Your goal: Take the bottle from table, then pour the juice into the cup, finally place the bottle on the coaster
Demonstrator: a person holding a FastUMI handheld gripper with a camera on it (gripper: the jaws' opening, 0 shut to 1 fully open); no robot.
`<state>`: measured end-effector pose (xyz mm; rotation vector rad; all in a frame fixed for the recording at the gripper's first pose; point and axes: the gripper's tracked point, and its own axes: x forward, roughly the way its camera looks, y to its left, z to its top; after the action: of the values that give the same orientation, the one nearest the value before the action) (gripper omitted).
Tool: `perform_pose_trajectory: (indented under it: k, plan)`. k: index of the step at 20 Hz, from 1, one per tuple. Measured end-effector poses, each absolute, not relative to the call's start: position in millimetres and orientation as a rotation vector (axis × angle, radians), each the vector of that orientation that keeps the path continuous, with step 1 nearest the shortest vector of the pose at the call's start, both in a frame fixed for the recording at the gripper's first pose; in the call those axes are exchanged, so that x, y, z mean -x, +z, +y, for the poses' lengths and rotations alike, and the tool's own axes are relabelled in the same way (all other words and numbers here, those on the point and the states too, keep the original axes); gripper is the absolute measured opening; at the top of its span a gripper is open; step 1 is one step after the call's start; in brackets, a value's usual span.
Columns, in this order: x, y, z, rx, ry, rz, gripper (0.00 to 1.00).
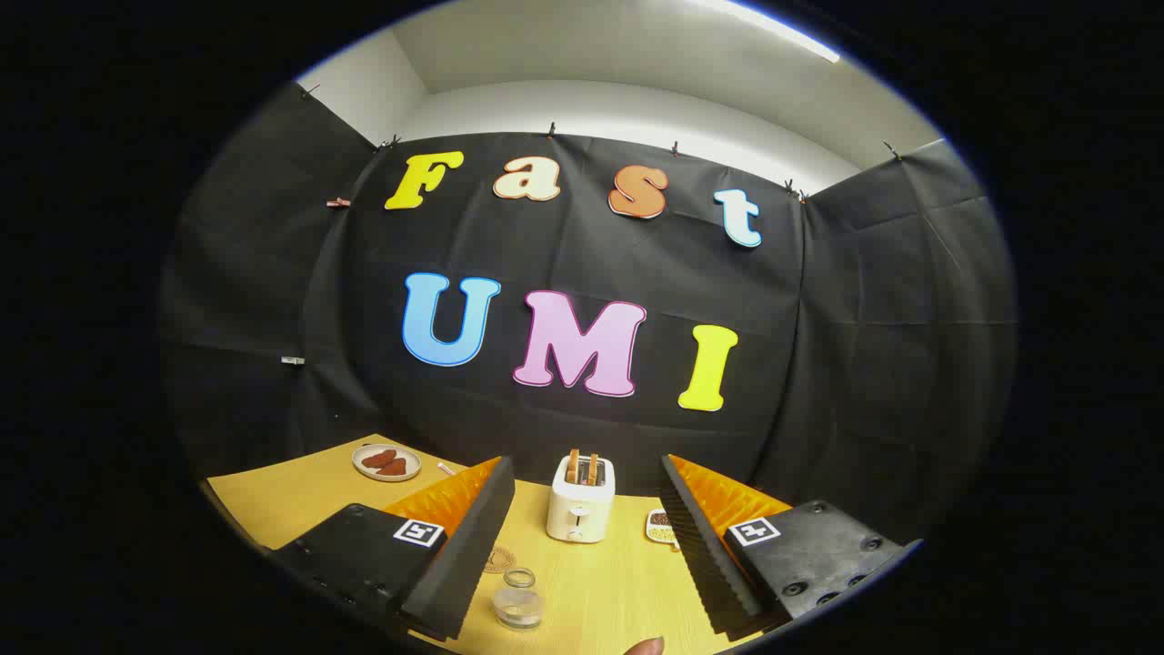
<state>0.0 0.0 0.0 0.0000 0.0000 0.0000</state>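
The coaster (499, 559) is half hidden behind the tool's left finger. The small dish (660, 528) is partly hidden behind the right finger, its contents too small to tell.

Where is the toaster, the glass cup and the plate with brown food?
toaster (580, 506): gripper view, front of its white body, beyond the open fingers.
glass cup (518, 600): gripper view, its clear side wall, between the fingers.
plate (366, 449): gripper view, its pale rim.

Gripper (587, 478) held wide open, nothing gripped; cup (518, 599) and coaster (499, 559) seen lower centre between fingers, toaster (581, 498) beyond.
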Motion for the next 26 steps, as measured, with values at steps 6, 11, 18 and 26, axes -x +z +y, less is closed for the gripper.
perform_pose_trajectory:
  k: [6,11,18,26]
  plan:
    - [0.3,3.0,10.9,-0.011,0.02,-0.012,0.97]
    - [0.0,4.9,17.4,0.019,0.038,-0.022,0.97]
    - [0.9,-4.6,21.6,0.001,0.053,-0.015,0.97]
    - [8.5,-82.8,48.9,-0.044,0.119,0.026,0.97]
